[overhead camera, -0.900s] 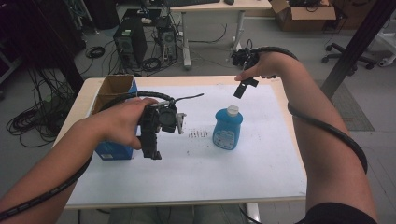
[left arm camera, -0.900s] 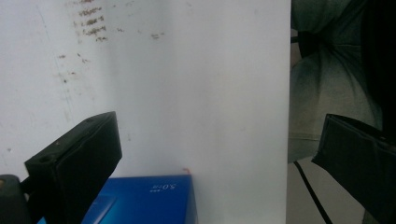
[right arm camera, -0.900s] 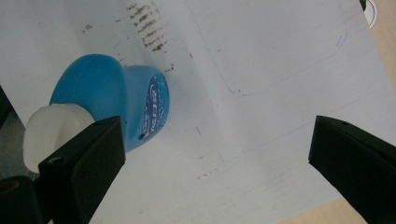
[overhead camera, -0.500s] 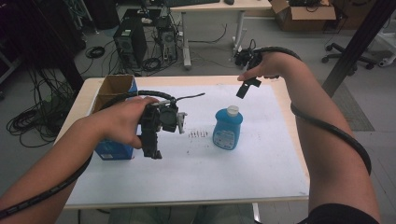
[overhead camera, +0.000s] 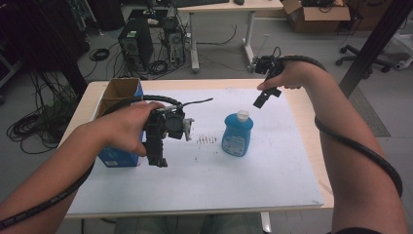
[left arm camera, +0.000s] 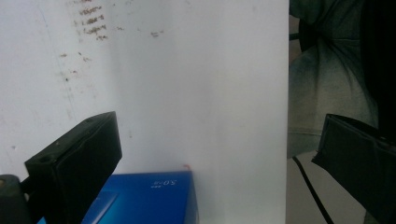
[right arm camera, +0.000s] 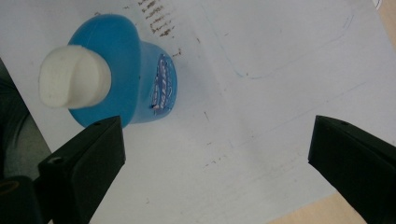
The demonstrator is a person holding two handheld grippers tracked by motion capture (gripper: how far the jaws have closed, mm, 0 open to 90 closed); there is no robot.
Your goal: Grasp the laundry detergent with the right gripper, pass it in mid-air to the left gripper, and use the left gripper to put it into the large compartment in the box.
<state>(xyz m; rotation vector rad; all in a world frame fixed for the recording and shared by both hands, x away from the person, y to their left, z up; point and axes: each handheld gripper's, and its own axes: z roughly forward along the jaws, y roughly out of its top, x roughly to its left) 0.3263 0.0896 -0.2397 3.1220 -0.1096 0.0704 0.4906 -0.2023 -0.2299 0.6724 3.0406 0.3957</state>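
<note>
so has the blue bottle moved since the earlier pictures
No. The blue bottle stands at the same spot beside the dark marks on the white mat.

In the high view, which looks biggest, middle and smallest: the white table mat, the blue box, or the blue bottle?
1. White table mat, by far the biggest.
2. Blue cardboard box, partly hidden by the left hand.
3. Blue bottle with the white cap, smallest.

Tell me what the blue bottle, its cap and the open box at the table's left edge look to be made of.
Blue bottle: likely translucent plastic, smooth with a soft sheen, and a printed label. Its cap: opaque white, matte, probably plastic. Box: cardboard, going by the brown raw inner flaps; its outer face is printed blue and slightly glossy.
</note>
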